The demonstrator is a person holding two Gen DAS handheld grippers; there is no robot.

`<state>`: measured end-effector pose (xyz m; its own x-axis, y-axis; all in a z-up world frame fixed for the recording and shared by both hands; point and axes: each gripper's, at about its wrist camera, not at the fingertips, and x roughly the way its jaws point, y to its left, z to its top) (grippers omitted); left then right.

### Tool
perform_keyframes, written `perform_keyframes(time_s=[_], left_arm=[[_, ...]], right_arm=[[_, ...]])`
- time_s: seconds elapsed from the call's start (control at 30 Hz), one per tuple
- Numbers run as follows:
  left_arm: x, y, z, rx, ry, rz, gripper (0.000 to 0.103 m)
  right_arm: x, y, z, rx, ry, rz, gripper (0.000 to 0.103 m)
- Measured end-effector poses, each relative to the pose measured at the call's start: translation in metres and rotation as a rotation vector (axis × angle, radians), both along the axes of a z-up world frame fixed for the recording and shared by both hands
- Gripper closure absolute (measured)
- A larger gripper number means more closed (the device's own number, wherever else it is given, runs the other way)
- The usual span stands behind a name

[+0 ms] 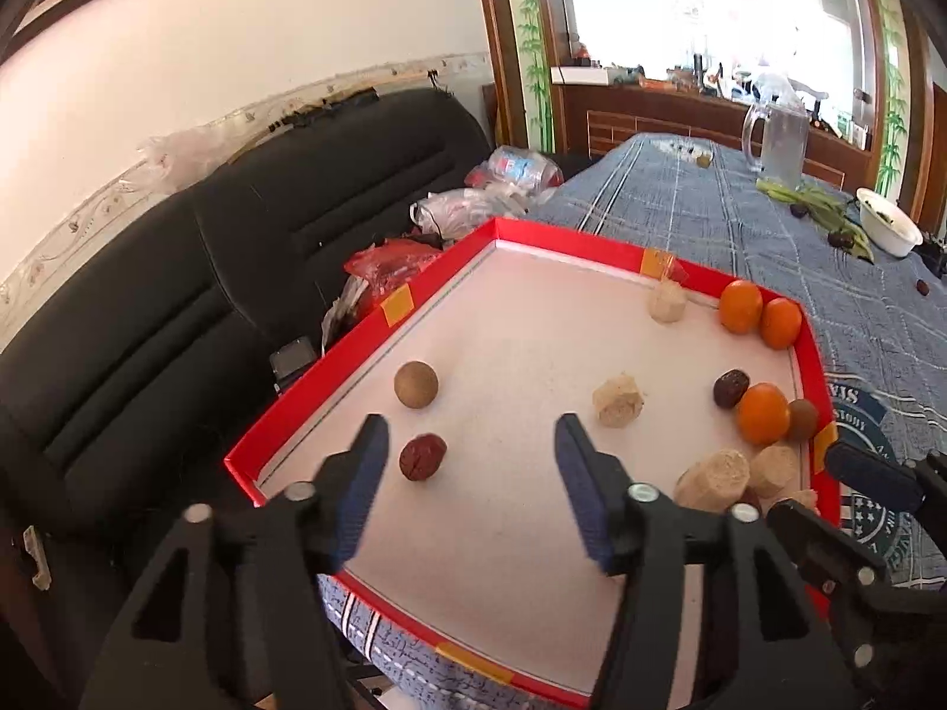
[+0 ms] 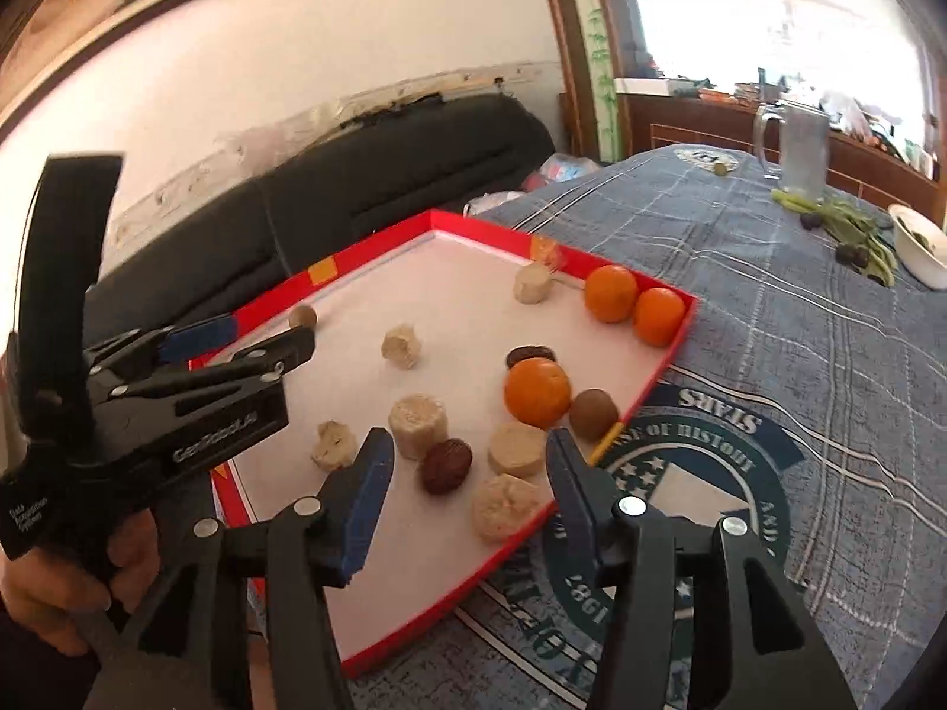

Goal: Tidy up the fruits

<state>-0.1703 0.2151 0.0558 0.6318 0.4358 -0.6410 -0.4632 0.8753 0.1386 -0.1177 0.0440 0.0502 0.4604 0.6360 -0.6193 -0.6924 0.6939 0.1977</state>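
over the shallow red-walled tray with a white floor [image 1: 308, 367], both grippers hang with nothing between their pads, so the sorting looks to be between picks. three round orange fruits [image 2: 537, 396], dark wrinkled dates, brown balls and pale beige chunks lie scattered across it, mostly toward its right side. the left gripper [image 1: 470, 488] stands open, a wrinkled red date [image 1: 422, 457] just inside its left pad but untouched; closing there seems the likely next move. the right gripper [image 2: 470, 488] is also open, above a dark brown date [image 2: 445, 465] and a pale crumbly chunk [image 2: 506, 507], gripping neither.
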Motion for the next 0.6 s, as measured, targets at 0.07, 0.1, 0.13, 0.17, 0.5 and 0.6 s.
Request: perform_keyframes(time_s=[0.07, 0.1, 0.13, 0.17, 0.5, 0.6], left_arm=[[-0.006, -0.003, 0.008, 0.016, -0.031, 0.009, 0.028], [-0.011, -0.006, 0.013, 0.021, -0.052, 0.009, 0.020], [-0.014, -0.008, 0.017, 0.025, -0.071, 0.006, 0.015], [-0.019, -0.013, 0.023, 0.031, -0.100, 0.003, 0.012], [-0.084, -0.061, 0.080, 0.106, -0.320, -0.062, 0.000], [-0.101, -0.072, 0.092, 0.094, -0.336, -0.102, 0.000]], right_arm=[[-0.003, -0.009, 0.005, 0.018, -0.017, -0.036, 0.050], [-0.006, -0.013, 0.008, 0.025, -0.030, -0.052, 0.049], [-0.010, -0.021, 0.013, 0.035, -0.054, -0.074, 0.048], [-0.013, -0.025, 0.017, 0.040, -0.071, -0.090, 0.045], [-0.091, -0.107, 0.094, 0.211, -0.399, -0.307, 0.003], [-0.110, -0.132, 0.105, 0.302, -0.384, -0.335, 0.000]])
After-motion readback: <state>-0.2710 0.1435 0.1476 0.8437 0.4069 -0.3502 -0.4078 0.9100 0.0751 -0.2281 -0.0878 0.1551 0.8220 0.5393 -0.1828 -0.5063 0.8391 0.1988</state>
